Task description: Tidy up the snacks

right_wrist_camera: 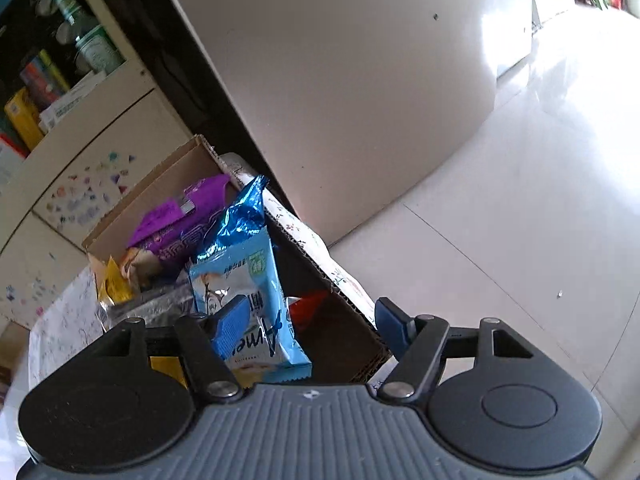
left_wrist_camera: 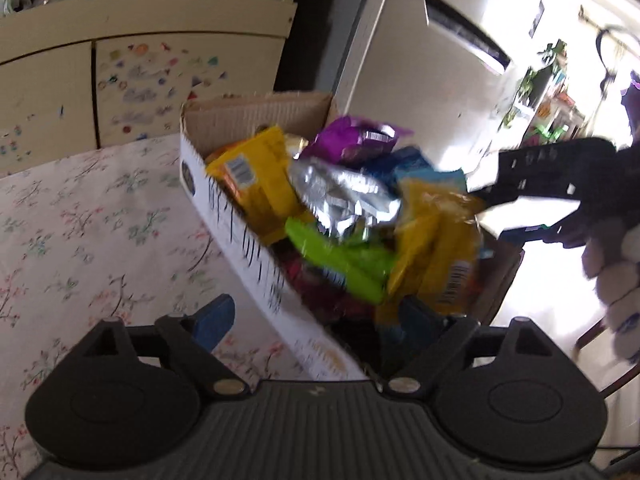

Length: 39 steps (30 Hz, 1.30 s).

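snack box [left_wrist_camera: 240,236], both tongs [right_wrist_camera: 312,320] agape — full

One cardboard box [left_wrist_camera: 256,120] – holding two yellow packets [left_wrist_camera: 256,180], one purple [left_wrist_camera: 352,140], one silver [left_wrist_camera: 344,196], one green [left_wrist_camera: 340,260], one blue [right_wrist_camera: 248,280].

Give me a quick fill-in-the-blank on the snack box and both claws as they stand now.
1. The snack packets sit piled in a ____ box on the floral tablecloth.
2. Both the left claw and the right claw have their jaws ____.
3. The packet nearest the right claw is the ____ packet.
4. Behind that packet lies a ____ packet.

Missing words: cardboard; open; light blue; purple
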### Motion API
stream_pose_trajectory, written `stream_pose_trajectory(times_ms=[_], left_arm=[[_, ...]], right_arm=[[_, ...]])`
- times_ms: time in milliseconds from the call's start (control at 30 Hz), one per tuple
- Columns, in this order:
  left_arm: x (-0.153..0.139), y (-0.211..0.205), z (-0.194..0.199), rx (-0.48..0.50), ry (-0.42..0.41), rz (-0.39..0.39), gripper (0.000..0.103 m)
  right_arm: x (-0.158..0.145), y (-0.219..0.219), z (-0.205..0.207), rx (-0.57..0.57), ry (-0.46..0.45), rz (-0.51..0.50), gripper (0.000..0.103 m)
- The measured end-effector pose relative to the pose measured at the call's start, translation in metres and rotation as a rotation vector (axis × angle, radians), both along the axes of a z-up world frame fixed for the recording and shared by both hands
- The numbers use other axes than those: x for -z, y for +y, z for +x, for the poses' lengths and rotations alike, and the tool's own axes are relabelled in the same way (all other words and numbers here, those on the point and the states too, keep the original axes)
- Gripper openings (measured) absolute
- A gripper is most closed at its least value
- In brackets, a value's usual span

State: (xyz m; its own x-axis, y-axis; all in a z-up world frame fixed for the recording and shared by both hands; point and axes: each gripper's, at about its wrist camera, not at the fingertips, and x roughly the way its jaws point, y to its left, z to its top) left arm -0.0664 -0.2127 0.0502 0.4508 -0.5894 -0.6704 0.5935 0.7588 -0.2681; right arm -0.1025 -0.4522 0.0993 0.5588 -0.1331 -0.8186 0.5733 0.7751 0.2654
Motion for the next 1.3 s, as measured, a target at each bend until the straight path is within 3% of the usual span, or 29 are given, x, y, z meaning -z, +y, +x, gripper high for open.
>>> stream_pose_trajectory(times_ms=[100, 267, 533, 767, 900, 1300], left_arm=[[0.007, 0.001, -0.007, -0.013, -0.002, 0.061, 0.088], [0.011, 0.017, -0.006, -0.075, 0.059, 0.016, 0.088], [-0.010, 0.026, -0.011, -0.102, 0.066, 0.005, 0.092], [-0.033, 0.022, -0.012, -0.153, 0.079, 0.097, 0.095], [-0.046, 0.017, -0.011, -0.177, 0.080, 0.157, 0.098], [-0.074, -0.002, -0.009, -0.215, 0.004, 0.270, 0.101]], right_arm=[[0.001, 0.000, -0.003, -0.006, -0.005, 0.026, 0.076], [-0.003, 0.006, -0.005, -0.013, -0.003, 0.017, 0.076], [-0.041, 0.034, -0.026, -0.083, -0.068, -0.143, 0.081], [-0.048, 0.043, -0.035, -0.095, -0.075, -0.160, 0.085], [-0.053, 0.047, -0.045, -0.091, -0.087, -0.165, 0.093], [-0.052, 0.052, -0.054, -0.122, -0.053, -0.178, 0.102]])
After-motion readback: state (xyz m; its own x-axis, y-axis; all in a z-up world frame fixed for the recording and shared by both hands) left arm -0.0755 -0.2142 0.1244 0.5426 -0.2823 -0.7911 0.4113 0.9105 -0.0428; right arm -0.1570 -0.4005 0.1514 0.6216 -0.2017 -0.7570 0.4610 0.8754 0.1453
